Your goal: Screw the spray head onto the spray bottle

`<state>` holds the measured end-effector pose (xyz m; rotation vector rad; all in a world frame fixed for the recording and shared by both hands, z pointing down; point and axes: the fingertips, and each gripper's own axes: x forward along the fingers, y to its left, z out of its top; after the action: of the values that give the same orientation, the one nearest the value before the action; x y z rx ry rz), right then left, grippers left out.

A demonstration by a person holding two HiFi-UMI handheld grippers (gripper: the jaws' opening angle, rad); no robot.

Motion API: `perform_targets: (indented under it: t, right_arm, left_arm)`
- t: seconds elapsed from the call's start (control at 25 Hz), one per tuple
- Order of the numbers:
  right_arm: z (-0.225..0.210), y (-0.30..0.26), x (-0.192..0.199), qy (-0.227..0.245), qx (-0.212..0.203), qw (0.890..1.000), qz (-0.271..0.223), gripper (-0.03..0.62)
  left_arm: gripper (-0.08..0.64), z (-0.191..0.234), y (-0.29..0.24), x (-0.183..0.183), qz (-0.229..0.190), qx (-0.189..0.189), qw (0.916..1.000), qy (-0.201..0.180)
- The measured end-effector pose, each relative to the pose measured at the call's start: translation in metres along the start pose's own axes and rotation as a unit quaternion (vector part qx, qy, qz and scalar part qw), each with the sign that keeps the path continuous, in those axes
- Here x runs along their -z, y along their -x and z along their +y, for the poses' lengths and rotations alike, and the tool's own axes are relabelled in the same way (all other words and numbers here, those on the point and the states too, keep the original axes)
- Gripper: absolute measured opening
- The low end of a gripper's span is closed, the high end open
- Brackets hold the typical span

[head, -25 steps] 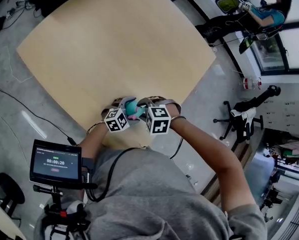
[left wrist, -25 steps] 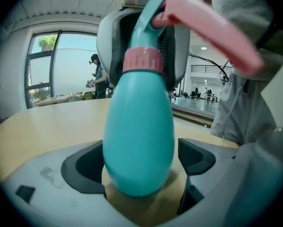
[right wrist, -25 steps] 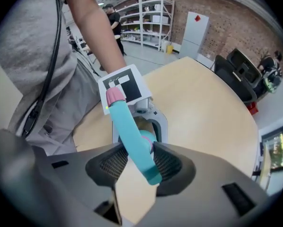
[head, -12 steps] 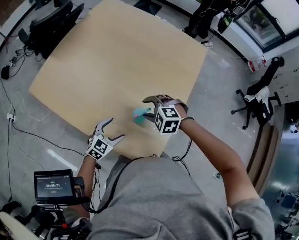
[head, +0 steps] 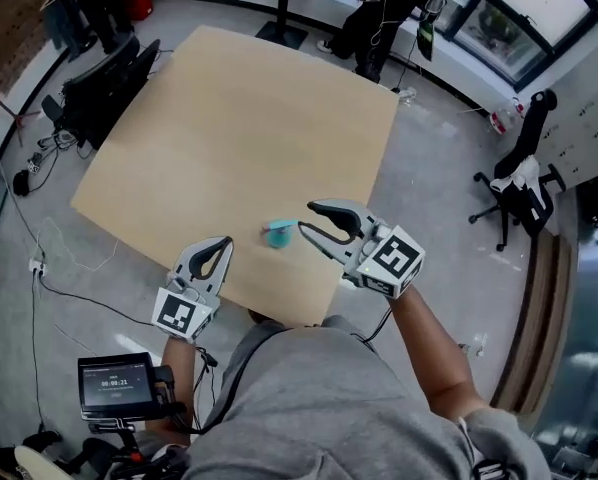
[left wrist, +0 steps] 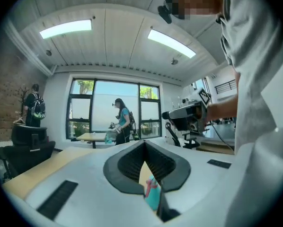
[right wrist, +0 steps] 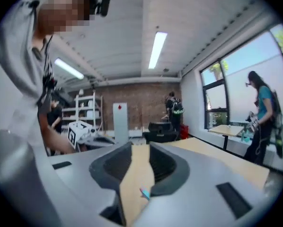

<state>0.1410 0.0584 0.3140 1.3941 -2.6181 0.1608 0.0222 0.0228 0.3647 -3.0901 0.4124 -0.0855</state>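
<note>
- Two grippers hover above the near edge of the table (head: 229, 118) in the head view: your left gripper (head: 222, 243) on the left, your right gripper (head: 309, 220) on the right.
- Head view, task item: the teal spray bottle (head: 278, 234) sits on the table near that edge, between the two grippers. Neither one holds it.
- Left gripper view: the left gripper (left wrist: 144, 143) has just been closing its jaws. The tips now meet with nothing between them. In the gap below the tips you see the spray bottle (left wrist: 152, 195), teal with a pink part at its top, out on the table beyond.
- Right gripper view: the right gripper (right wrist: 139, 148) has also just been closing, but its jaws stand clearly apart and empty. Tan tabletop fills the gap. A small sliver of the spray bottle (right wrist: 144, 193) shows low in it, clear of both pads.
</note>
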Motion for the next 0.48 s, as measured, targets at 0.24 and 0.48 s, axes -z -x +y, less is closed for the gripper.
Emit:
perform_targets:
  t: [0.24,0.48]
  right_arm:
    - [0.021,0.037,-0.051,-0.084,0.031,0.991,-0.102,0.005]
    - [0.084,0.174,-0.062,-0.007,0.045,0.989,-0.143,0.005]
  left_arm:
    - [0.003,0.024,0.027,-0.052,-0.049,-0.053,0.9961,0.051]
    - [0.003,-0.107,0.056,-0.084,-0.052,-0.088,0.9938,0.044]
